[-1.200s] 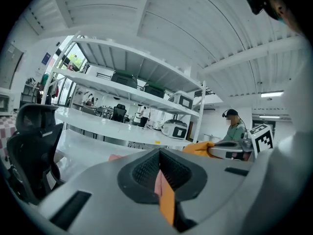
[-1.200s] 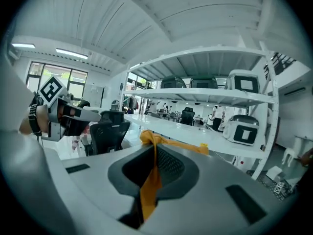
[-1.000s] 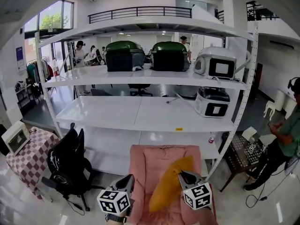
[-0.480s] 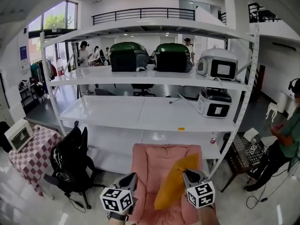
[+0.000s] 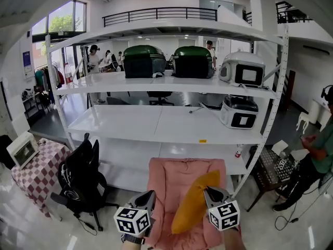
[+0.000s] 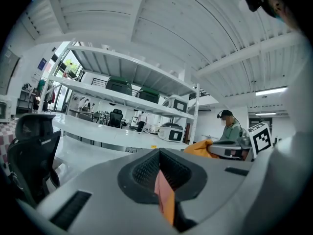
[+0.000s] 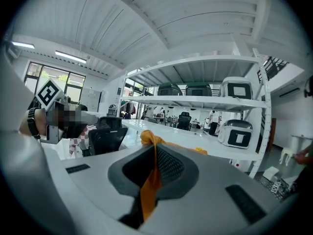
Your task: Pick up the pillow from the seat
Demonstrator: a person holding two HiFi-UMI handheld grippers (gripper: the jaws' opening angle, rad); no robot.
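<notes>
At six o'clock, against the pink armchair (image 5: pixel 171 178), the yellow pillow (image 5: pixel 191 206) sits tilted, its upper corner clenched in the right gripper (image 5: pixel 209 194); the left gripper (image 5: pixel 148 197), at seven o'clock, has its jaws drawn together.

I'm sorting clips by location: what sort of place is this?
Likely an open-plan workshop or office hall: a long white metal shelving rack holds boxy white appliances, and a black swivel office chair stands near it.

The left tool (image 5: pixel 149 196) and right tool (image 5: pixel 207 191) are pale grey moulded shells, each carrying a white cube (image 5: pixel 132 221) printed with black square markers. Dark ribbed pads (image 6: pixel 146 168) line a V-shaped recess. A dark band (image 5: pixel 130 239) circles the left wrist.
</notes>
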